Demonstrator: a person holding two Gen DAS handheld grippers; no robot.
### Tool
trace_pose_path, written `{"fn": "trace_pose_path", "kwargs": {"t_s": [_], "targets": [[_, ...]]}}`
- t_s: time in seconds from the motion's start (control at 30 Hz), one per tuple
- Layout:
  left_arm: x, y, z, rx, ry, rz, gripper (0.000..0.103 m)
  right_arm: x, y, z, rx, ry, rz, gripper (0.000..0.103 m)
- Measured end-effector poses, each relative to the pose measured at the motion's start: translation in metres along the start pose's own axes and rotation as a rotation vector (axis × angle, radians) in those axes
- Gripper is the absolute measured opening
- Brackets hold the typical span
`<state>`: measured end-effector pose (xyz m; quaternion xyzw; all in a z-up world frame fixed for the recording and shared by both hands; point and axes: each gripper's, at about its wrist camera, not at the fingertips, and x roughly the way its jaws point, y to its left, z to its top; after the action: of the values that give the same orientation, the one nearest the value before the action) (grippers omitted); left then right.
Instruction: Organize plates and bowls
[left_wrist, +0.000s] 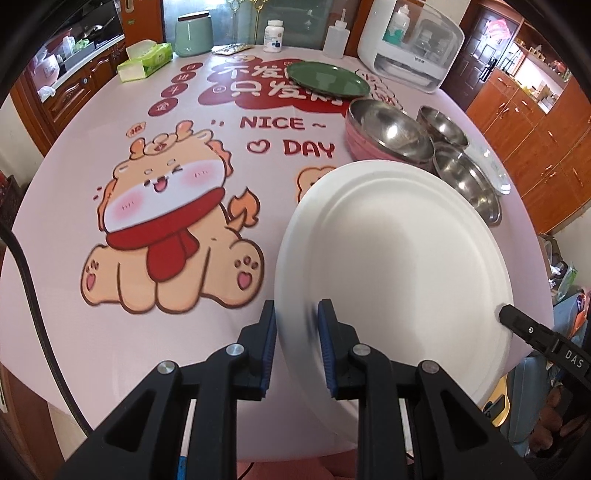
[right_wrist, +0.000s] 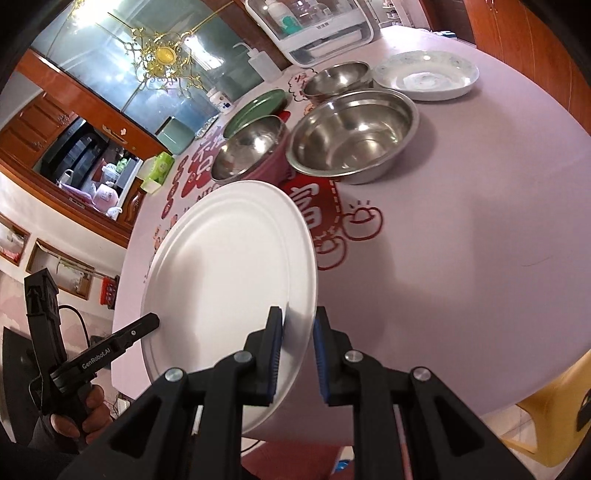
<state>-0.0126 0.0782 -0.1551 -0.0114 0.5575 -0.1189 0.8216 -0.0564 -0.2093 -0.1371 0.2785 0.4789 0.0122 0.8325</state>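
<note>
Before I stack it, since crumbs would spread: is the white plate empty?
Empty. The white plate shows a bare, clean surface in both wrist views; only gripper fingers straddle its rim.

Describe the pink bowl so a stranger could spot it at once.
Start at the round table with the cartoon dragon cloth and find the cluster of metal bowls beyond the white plate. The pink bowl sits nearest the green plate. It alone has a ribbed pink outside; the steel bowl beside it is bare metal.

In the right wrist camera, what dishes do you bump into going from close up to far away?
white plate → big steel bowl → small steel bowl → pale patterned plate. The steel bowl in the pink one and the green plate sit off to the left, so their place in line is unclear.
</note>
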Motion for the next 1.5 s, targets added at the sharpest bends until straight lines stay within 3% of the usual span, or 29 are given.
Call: {"fn": "trace_pose_path", "kwargs": {"t_s": [0.7,1.5], "targets": [[0.042,-0.021,-0.015,-0.042,0.102,0.085,0.021,0.031,-0.033,0.003,-0.026,0.161,-0.042,0.017],[0.061,-0.031,-0.015,-0.021,0.129,0.116,0.024,0.043,-0.034,0.005,-0.073,0.197,-0.103,0.021]]}}
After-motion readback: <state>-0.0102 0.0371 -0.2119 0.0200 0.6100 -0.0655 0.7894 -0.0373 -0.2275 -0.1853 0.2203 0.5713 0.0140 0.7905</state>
